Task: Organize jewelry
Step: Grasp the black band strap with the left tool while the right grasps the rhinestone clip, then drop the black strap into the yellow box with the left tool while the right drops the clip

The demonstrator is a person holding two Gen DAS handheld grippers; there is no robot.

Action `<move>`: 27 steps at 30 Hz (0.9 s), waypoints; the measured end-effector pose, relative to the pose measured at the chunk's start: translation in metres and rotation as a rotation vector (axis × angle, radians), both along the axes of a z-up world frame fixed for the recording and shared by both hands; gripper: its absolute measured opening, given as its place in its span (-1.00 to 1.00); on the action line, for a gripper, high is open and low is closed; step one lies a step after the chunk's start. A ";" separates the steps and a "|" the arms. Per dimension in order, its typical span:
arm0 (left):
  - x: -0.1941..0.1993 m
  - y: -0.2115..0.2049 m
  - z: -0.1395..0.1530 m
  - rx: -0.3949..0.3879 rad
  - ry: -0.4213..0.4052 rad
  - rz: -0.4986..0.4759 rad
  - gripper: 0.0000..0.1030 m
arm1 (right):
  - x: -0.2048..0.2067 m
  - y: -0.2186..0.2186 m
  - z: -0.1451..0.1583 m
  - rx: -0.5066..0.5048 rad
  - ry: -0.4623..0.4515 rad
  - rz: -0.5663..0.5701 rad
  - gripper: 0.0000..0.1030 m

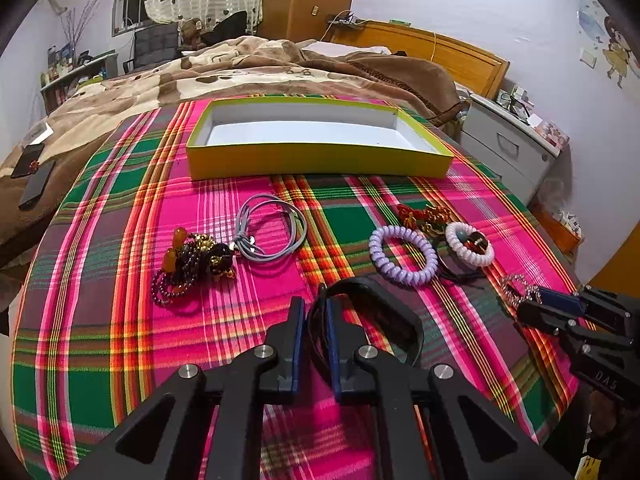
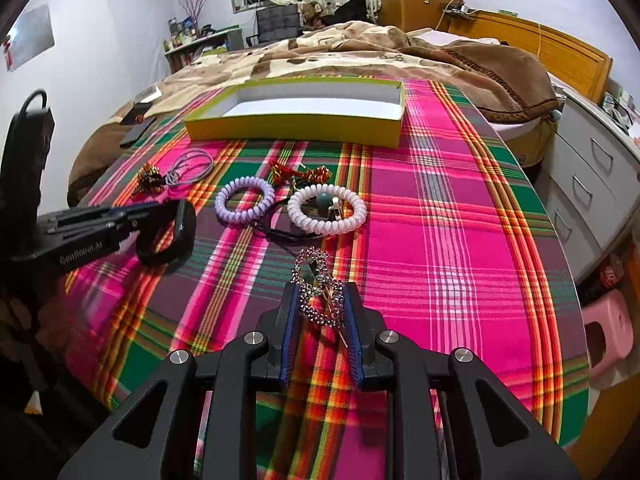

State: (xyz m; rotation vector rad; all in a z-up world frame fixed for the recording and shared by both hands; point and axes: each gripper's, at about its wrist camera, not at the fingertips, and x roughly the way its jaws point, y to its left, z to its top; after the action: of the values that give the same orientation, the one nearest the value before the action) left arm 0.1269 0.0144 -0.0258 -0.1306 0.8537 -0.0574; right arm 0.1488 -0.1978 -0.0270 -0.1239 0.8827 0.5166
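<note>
A shallow yellow-green cardboard box (image 1: pixel 316 158) sits at the far end of the pink-and-green plaid cloth (image 2: pixel 460 240). The left gripper (image 1: pixel 316 314), held low, pinches a black band bracelet (image 1: pixel 384 312); the right gripper (image 2: pixel 322 304) clasps a rhinestone-studded hair clip (image 2: pixel 320 288) near the cloth.

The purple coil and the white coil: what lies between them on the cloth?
In the right wrist view, a black cord runs between the purple coil and the white coil, over bare plaid cloth.
</note>
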 end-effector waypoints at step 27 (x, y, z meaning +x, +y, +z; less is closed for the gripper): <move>0.038 0.009 0.062 0.035 -0.125 -0.053 -0.80 | 0.051 0.027 0.045 0.099 -0.089 -0.027 -0.56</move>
State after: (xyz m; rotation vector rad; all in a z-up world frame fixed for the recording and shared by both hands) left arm 0.1648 0.0238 0.0359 -0.0710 0.7328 -0.0991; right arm 0.2002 -0.1708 0.0182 -0.0444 0.7701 0.5242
